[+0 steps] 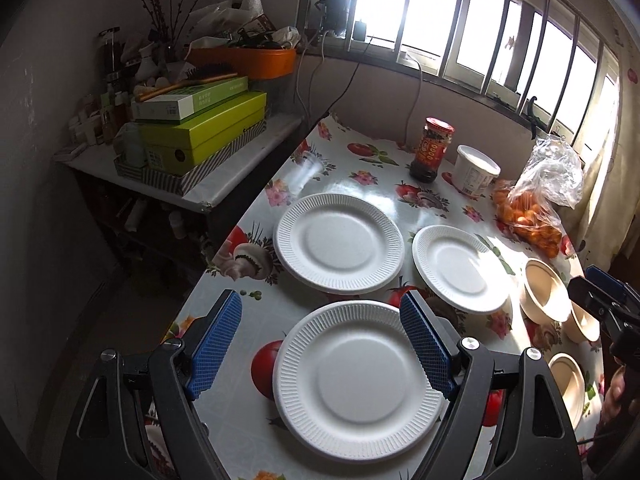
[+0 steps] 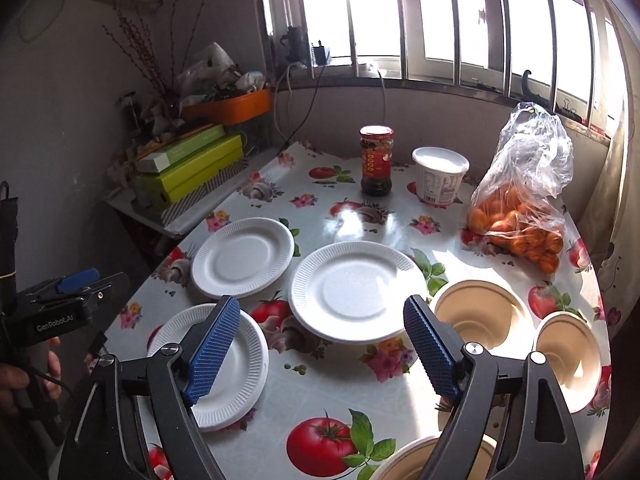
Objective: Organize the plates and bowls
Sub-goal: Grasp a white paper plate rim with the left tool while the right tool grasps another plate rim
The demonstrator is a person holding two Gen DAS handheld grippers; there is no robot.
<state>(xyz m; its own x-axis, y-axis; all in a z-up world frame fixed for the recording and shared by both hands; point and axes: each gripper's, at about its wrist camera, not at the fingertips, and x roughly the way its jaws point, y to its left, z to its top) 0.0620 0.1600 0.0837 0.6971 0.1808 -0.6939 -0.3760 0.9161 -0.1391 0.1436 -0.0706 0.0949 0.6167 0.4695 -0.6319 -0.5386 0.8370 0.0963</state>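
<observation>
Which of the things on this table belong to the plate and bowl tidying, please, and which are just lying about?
Belong to the job: three white paper plates; three beige bowls.

Lying about: sauce jar, white tub, bag of oranges, green boxes on the side shelf.

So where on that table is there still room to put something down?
Bare cloth lies between the white plates and the sauce jar and tub, and nearer, beside the printed tomato. The bowls crowd the right edge by the bag of oranges.
</observation>
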